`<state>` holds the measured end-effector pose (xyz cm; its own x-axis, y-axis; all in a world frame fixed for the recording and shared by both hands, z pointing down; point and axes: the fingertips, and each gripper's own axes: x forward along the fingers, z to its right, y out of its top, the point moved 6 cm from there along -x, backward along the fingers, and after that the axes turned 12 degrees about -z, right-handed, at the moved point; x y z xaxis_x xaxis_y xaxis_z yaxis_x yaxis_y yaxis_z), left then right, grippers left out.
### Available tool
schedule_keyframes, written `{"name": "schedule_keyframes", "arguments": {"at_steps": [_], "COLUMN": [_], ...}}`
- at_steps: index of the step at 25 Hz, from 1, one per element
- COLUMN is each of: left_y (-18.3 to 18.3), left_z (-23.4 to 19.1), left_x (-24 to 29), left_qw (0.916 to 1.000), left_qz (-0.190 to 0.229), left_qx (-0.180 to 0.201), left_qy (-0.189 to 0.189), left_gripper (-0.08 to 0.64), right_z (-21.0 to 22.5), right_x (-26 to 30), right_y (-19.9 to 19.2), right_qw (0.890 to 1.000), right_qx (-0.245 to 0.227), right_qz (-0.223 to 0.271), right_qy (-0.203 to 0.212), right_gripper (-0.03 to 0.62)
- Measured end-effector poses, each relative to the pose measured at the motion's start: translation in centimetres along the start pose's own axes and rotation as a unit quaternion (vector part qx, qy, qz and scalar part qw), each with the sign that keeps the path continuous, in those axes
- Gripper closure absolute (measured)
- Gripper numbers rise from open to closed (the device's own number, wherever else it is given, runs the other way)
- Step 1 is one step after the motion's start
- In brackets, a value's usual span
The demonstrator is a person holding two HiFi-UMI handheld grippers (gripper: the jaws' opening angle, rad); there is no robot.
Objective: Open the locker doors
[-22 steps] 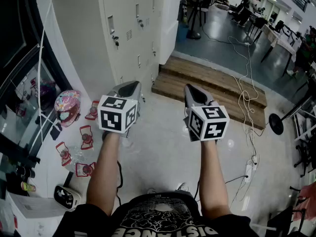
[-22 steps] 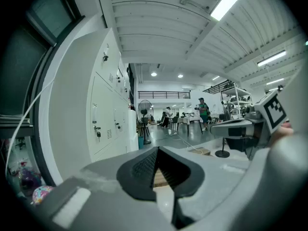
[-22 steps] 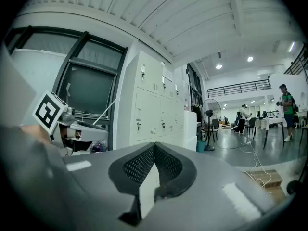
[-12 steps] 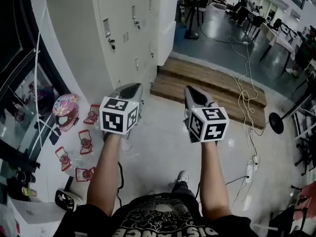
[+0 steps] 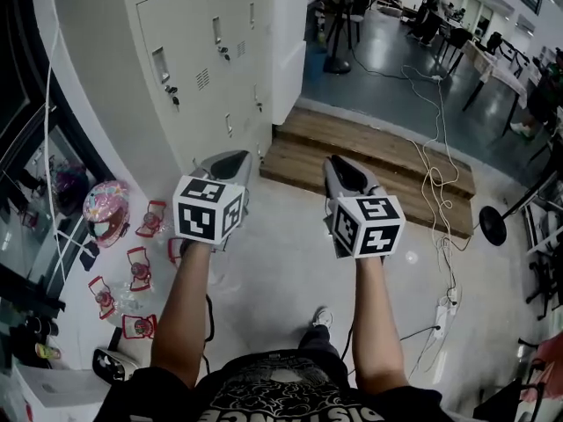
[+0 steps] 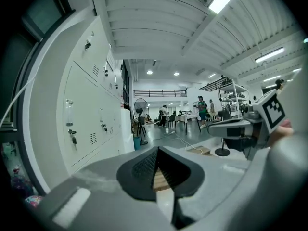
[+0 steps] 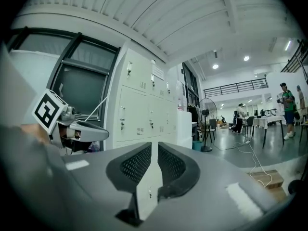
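Since the earlier frames the lockers have slid toward the far left of the head view, and a shoe now shows on the floor below the arms. Both grippers sit at much the same place in frame. Left gripper: jaws closed tip to tip, nothing in them. Right gripper: jaws barely apart, a thin slit, empty. All locker doors in view are closed, with a key hanging at one lock. The lockers lie ahead and to the left of both grippers, well apart from them, with bare floor between. The doors are tall and upright, their faces oblique to the jaws' line. Judgement: the left gripper is nearer and better placed for the first door. The wooden platform lies straight ahead, off the path.
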<state>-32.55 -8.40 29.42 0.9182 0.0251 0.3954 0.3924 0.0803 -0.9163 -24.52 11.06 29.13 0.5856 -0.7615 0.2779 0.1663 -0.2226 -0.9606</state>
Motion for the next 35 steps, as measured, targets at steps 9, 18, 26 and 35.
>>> {"name": "schedule_keyframes", "arguments": {"at_steps": [9,18,26,35], "left_y": [5.5,9.9,11.8,13.1], "left_z": [3.4,6.8,9.3,10.1], "left_x": [9.8,17.6,22.4,24.3], "left_qw": [1.0,1.0,0.9999,0.9997], "left_qz": [-0.001,0.002,-0.002,0.003], "left_qx": [0.001,-0.005,-0.003,0.007], "left_qy": [-0.003,0.007,0.012,0.023], "left_gripper": [0.557,0.557,0.557,0.556], "right_z": [10.6,20.3,25.9,29.0], "right_x": [3.3,5.2,6.5,7.2], "right_y": [1.9,3.3,3.2,3.4], "right_qw": [1.0,1.0,0.999,0.999], "right_qx": [-0.001,0.0,0.004,0.008], "right_qz": [-0.001,-0.001,-0.005,0.0], "right_qy": [0.01,0.026,0.04,0.044], "right_gripper": [0.491,0.407,0.315,0.267]}}
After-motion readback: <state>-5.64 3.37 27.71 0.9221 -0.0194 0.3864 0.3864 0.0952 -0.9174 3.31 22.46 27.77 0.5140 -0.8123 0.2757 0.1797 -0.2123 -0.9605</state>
